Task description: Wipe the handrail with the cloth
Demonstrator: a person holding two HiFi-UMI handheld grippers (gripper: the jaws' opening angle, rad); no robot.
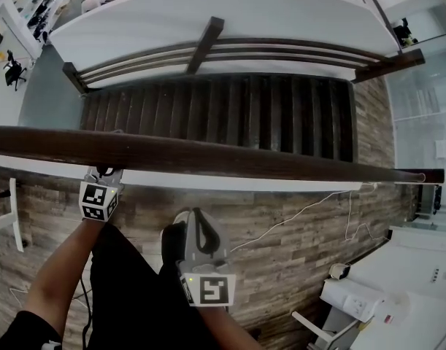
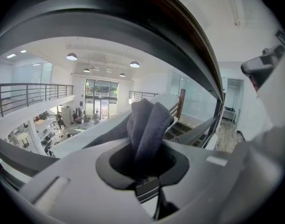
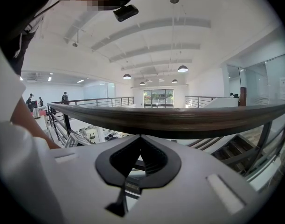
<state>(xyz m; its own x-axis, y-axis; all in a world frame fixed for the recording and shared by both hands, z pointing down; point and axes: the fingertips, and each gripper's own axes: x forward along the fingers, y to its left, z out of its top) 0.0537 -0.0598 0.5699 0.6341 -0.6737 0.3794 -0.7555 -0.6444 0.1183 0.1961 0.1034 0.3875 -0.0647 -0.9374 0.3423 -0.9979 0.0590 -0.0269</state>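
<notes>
Left: my left gripper [image 1: 102, 175] is clamped on the gray cloth [image 2: 146, 125], up against the handrail [image 1: 244, 159] near its left end | Cloth: seen only in left gripper view, not in head view | Right: my right gripper [image 3: 138, 139] is closed tip to tip on nothing, on the rail's near side

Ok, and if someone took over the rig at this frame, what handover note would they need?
Left gripper: shut on the grey cloth, up at the left part of the wooden handrail; whether cloth and rail touch cannot be told.
Right gripper: shut, empty, on the person's side of the rail and apart from it.
Done: cloth is gripped and brought to the rail; no wiped stretch shows.
Left: probably run the cloth along the rail toward its right end.
</notes>
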